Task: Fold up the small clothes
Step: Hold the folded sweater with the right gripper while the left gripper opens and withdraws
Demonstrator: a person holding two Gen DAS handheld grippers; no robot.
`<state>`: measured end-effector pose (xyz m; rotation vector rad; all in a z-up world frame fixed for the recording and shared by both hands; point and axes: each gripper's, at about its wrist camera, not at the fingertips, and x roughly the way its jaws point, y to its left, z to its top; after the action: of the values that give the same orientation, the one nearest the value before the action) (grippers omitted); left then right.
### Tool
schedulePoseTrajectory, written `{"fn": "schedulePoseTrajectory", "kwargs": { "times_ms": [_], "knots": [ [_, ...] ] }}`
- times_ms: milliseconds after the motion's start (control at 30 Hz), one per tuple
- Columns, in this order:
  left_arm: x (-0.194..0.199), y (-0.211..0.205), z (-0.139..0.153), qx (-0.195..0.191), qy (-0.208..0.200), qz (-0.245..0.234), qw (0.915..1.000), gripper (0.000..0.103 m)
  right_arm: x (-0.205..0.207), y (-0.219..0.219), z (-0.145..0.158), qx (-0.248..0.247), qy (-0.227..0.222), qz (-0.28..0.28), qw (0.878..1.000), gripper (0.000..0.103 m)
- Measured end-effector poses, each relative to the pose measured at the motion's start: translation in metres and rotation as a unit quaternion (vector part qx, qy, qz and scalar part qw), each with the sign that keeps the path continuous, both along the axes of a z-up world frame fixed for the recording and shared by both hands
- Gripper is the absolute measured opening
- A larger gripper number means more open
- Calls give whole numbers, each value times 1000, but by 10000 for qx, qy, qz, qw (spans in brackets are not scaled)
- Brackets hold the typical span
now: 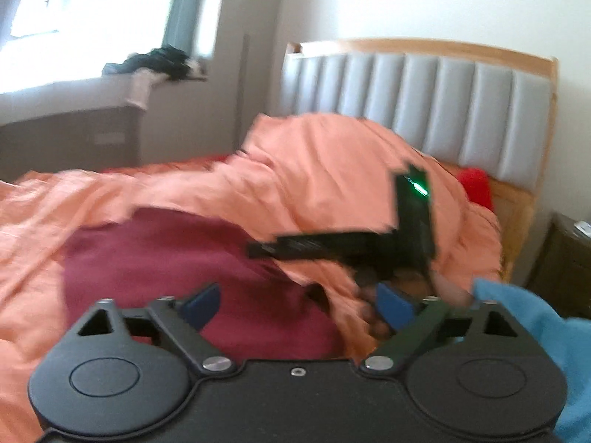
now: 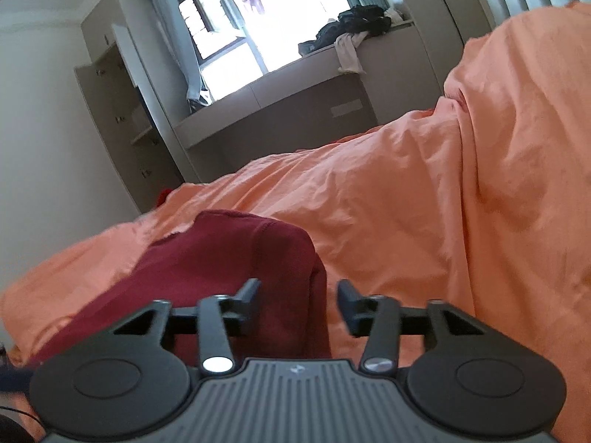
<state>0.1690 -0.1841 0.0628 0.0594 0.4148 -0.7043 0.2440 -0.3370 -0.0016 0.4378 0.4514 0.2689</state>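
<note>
Nearest, left gripper (image 1: pixel 299 304): jaws spread wide, nothing between them, blue pads hovering above the red garment (image 1: pixel 177 254). Blurred view, so fine detail lost. Blue cloth (image 1: pixel 546 336) bunched just beside the right-hand pad.

Right gripper (image 2: pixel 297 295): jaws partly apart, not pinching anything; edge of the red garment (image 2: pixel 236 258) below and between the jaws, no pad visibly pressing on it. From the left camera, right gripper's black body (image 1: pixel 369 243) seen above the garment's far side, a hand (image 1: pixel 406 288) under it.

Red garment: lying on the orange quilt (image 2: pixel 406 203), seemingly doubled over, its folded edge rounded and raised rather than flat. Whether neatly squared, impossible to tell.

Further back: quilt heaped high toward a padded headboard (image 1: pixel 424 81). Beyond, a window ledge (image 2: pixel 325 55) with a pile of dark clothes (image 2: pixel 351 22).

Likely stage: a fold just laid down and let go.

Risks from here: puffy fold springing open if not pressed flat; soft, uneven quilt letting the garment slide or skew; a pad snagging the quilt together with the garment on the next pinch; blue cloth getting dragged along by the left gripper.
</note>
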Motion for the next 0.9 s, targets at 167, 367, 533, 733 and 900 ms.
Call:
{"fn": "schedulePoseTrajectory", "kwargs": {
  "times_ms": [167,367,533,733,900],
  "knots": [
    [14,33,10,155,-116,740,9971,102,-6,-6,-2,265,51,-5,9996,72],
    [42,82,2,73,276,1594,9868,102,-7,-8,-4,358,82,-199,9991,83],
    [64,113,-26,-192,1045,1806,9778,102,-9,-11,-4,655,48,-125,9978,57],
    [72,120,-50,-538,1616,1725,9702,103,-6,-8,-13,760,232,38,9968,35],
    [69,108,-57,-310,1472,1695,9740,103,-10,-4,-10,519,55,63,9986,14]
  ]
}}
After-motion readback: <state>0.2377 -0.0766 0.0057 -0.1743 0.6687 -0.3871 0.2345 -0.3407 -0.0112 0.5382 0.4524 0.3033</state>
